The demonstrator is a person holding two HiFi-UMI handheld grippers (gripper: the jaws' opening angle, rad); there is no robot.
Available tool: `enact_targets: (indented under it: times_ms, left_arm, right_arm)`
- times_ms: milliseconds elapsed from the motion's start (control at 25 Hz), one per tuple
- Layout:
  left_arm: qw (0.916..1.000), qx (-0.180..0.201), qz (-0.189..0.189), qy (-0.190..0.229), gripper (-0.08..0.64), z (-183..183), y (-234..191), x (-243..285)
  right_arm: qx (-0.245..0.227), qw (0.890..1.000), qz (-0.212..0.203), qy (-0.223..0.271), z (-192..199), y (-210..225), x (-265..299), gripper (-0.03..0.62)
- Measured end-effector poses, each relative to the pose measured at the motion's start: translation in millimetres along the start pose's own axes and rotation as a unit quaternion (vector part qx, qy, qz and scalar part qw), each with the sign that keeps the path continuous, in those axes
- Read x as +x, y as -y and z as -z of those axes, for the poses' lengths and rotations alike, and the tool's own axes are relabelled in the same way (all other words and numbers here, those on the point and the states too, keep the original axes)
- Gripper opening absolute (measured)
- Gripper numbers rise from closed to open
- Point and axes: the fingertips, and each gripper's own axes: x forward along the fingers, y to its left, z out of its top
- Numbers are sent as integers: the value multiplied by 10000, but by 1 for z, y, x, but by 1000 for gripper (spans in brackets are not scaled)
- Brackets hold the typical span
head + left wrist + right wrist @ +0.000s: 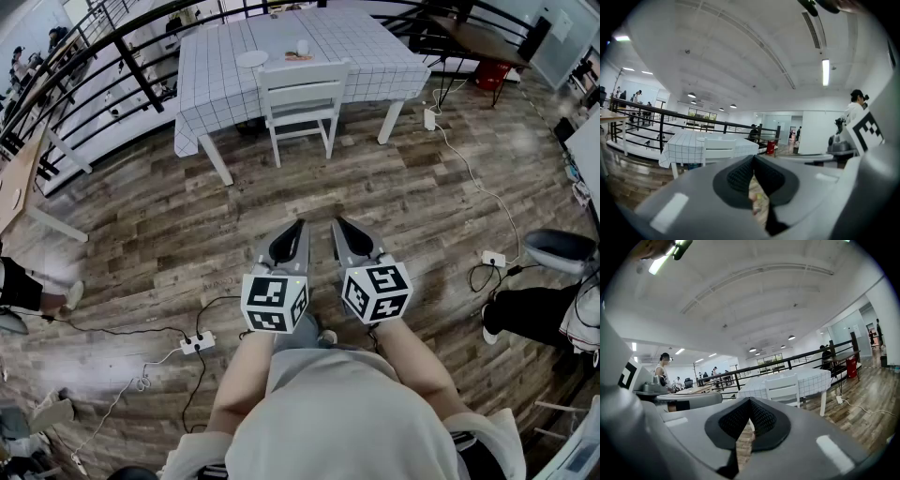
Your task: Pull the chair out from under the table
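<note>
Standing well back from the white slatted wooden chair (302,101), I hold both grippers low in front of me, side by side over the brown plank floor (169,225). My left gripper (298,227) has its jaws pressed together with nothing between them. My right gripper (339,225) is the same, closed and empty, and both point at the chair.

The chair is tucked in at the middle of the near edge of the table in the white grid-checked cloth (216,75). Its seat sits under the hanging hem and its back faces me, so the top rail is the part I can reach most easily. A round white plate (251,59) and a small white cup (302,46) sit on the tabletop just behind the chair back, the plate closer to the near edge.

I judge the pull has not begun. I need to walk closer and open at least one pair of jaws, since closed tips cannot take the rail. The hem hangs just beside the chair's back, so a straight drag towards me seems safest, to keep from tugging the cloth and the dishes. The white cable (469,178) lies off the table's near right corner, clear of that path.
</note>
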Motion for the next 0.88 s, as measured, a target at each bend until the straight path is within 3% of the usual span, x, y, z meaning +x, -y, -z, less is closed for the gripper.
enact_targets:
  times_ms: [320,520,880]
  left_arm:
    - [10000,-51,58,58,9,-1,22,-6]
    - [9999,-141,7,72,9,5,30,-10]
    - [9998,-194,-83,-23,9,12,21,9]
  right_arm:
    - [-59,9999,-73,68,-1,-1,-24,-3]
    - [226,9995,-225,57,4,5,-35,-2]
    - [43,9996,-252,-98,10,12,-16,-2]
